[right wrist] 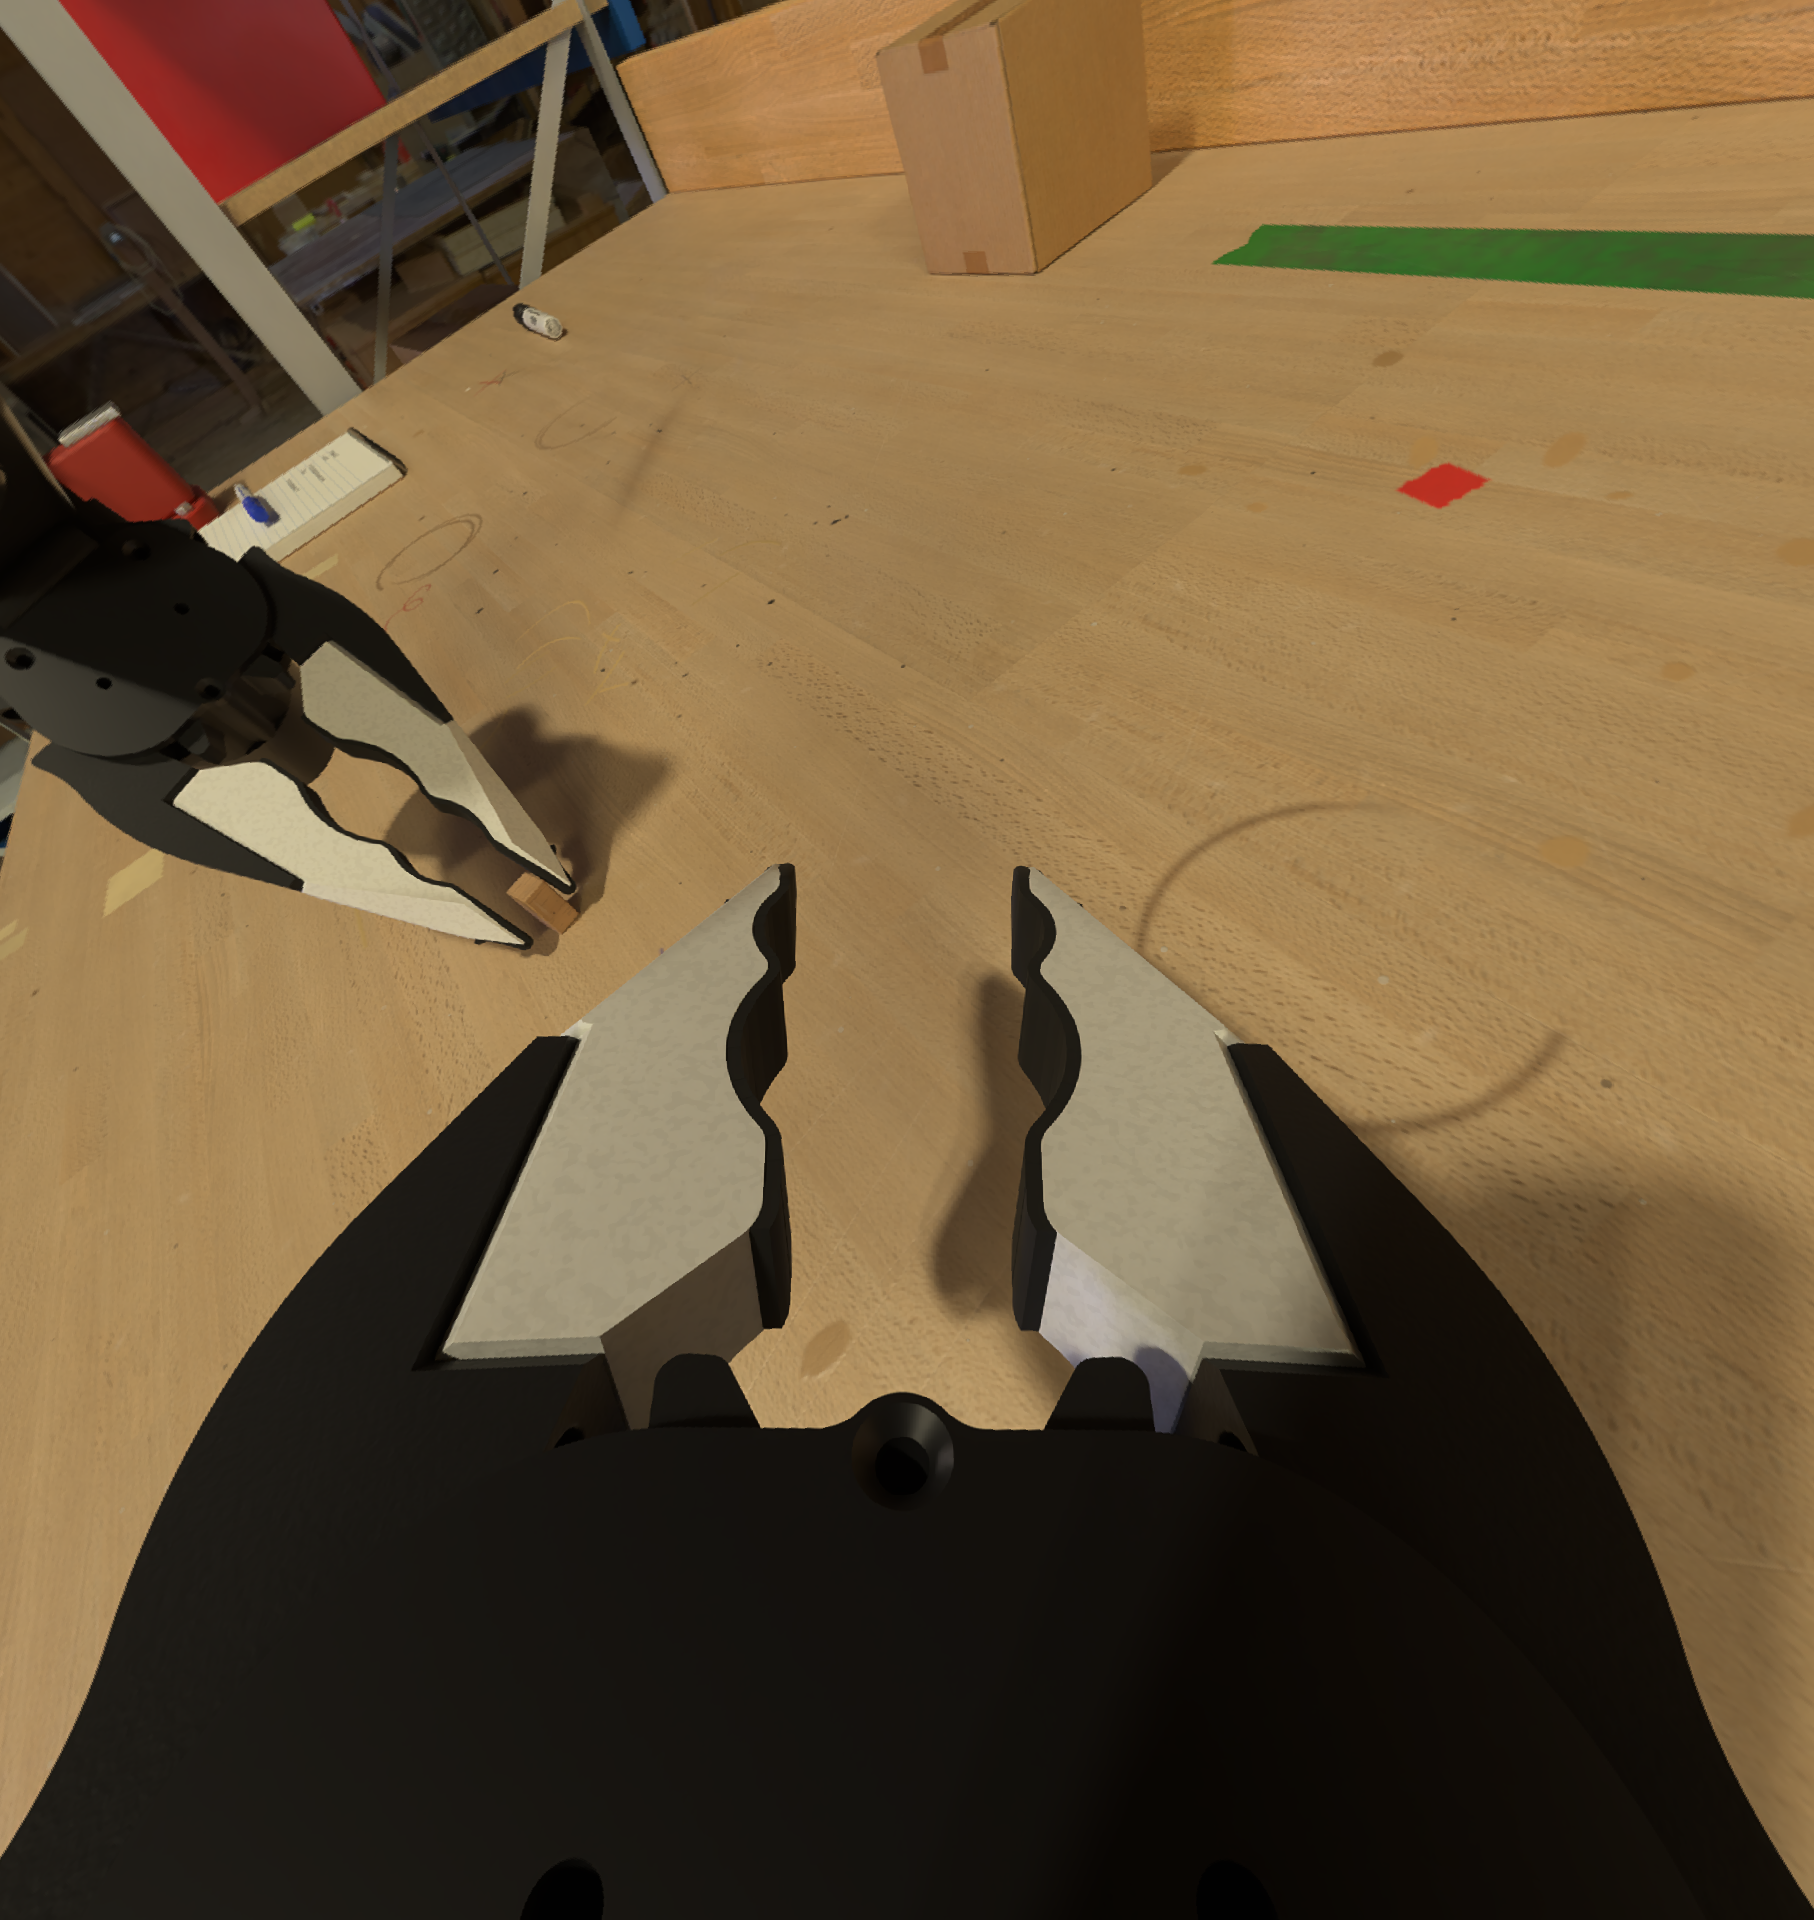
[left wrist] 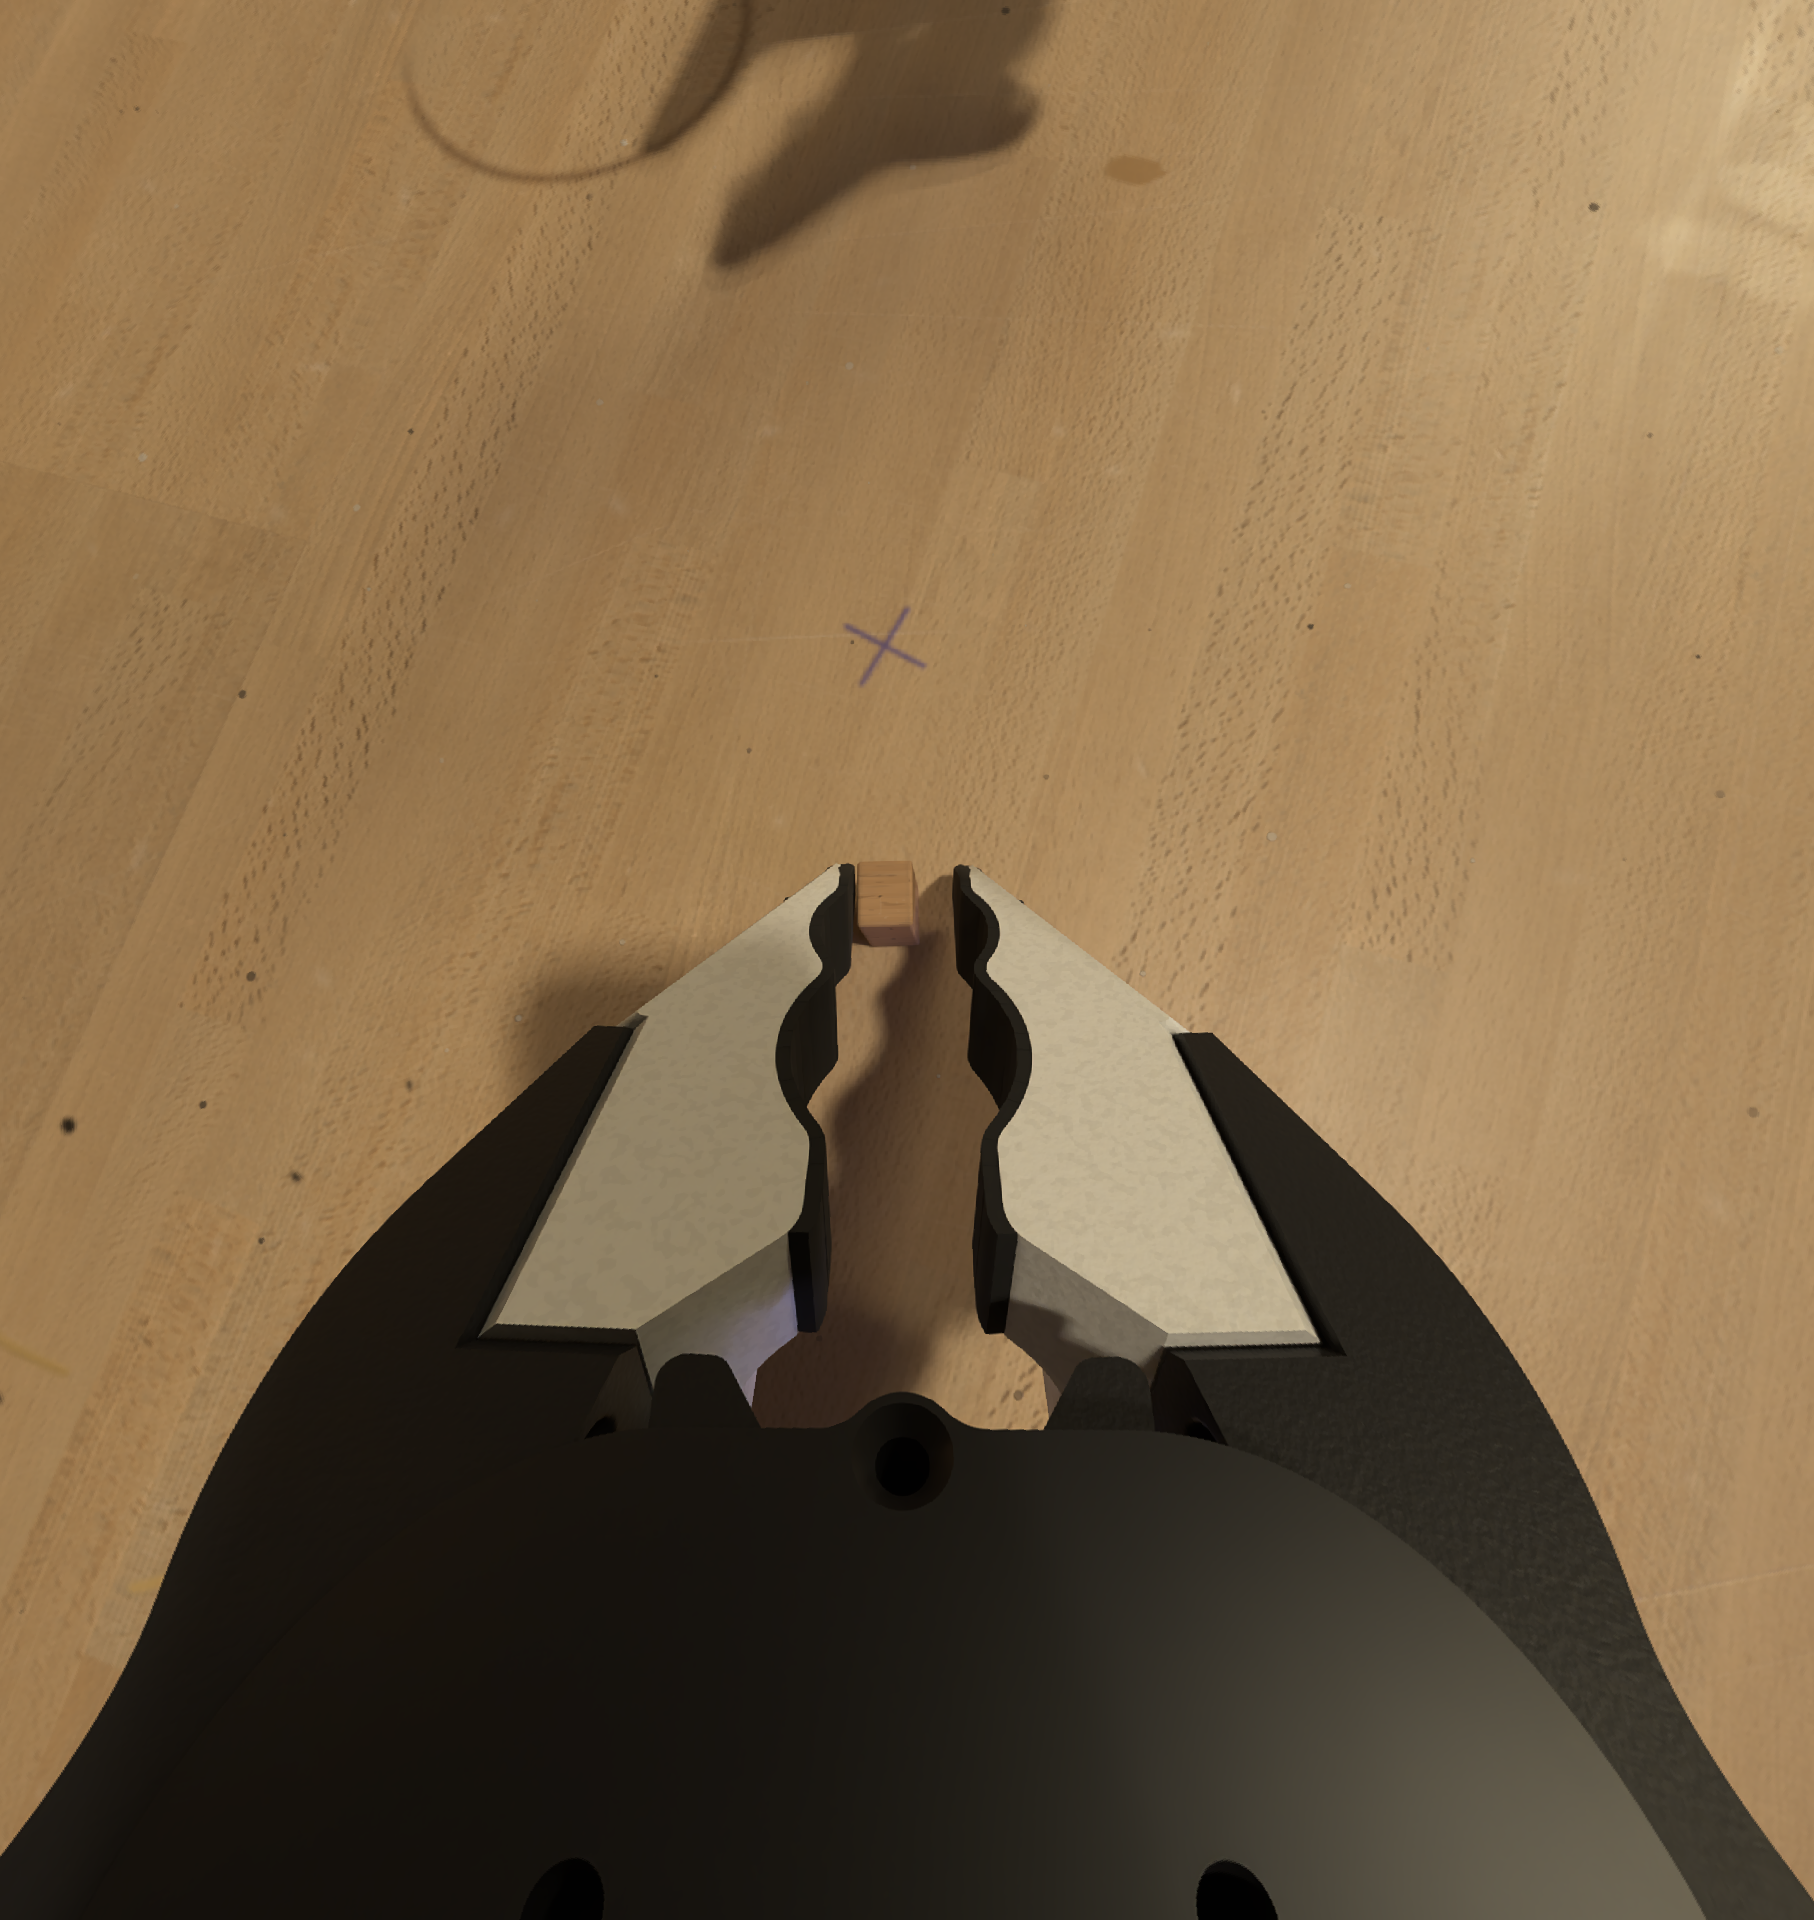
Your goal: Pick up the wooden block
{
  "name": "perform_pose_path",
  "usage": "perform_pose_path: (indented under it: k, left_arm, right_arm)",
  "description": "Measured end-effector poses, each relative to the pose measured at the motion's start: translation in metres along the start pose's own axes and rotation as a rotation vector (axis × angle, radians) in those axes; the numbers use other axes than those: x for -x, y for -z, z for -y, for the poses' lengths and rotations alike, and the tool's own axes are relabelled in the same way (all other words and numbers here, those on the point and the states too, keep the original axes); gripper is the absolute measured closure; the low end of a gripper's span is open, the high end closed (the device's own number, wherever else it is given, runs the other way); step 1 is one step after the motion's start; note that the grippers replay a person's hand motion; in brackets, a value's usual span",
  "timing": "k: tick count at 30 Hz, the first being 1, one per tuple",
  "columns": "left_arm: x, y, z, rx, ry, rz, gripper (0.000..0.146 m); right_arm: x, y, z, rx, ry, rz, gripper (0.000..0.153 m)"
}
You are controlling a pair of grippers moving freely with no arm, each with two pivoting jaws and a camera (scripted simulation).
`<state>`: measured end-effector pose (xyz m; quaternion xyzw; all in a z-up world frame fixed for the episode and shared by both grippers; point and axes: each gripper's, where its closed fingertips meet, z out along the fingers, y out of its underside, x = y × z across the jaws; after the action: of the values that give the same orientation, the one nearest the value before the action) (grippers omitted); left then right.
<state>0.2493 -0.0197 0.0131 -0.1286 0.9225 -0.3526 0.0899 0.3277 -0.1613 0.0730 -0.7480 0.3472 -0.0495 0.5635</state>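
The small wooden block (left wrist: 885,902) rests on the wooden table (left wrist: 1298,623), between the fingertips of my left gripper (left wrist: 903,878). The jaws are open around it. The block touches the left finger, and a narrow gap separates it from the right finger. The right wrist view shows the same gripper (right wrist: 547,914) at the left, tips down on the table with the block (right wrist: 537,896) between them. My right gripper (right wrist: 903,878) is open and empty, above the table to the right of the block.
A purple cross mark (left wrist: 884,646) lies just beyond the block. A cardboard box (right wrist: 1017,135) stands at the back, with a green tape strip (right wrist: 1568,260) and a red square (right wrist: 1443,485) to the right. A notepad (right wrist: 300,488) and a red object (right wrist: 124,468) sit by the left table edge.
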Motion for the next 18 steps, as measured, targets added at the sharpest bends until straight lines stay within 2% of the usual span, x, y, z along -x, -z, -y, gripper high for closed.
perform_pose_path:
  k: [18]
  left_arm:
    - [0.0007,0.0039,0.0043,-0.038,0.031,-0.019,0.124]
  right_arm:
    - [0.0055,-0.0063,-0.0049,0.036,-0.015,0.044,0.114]
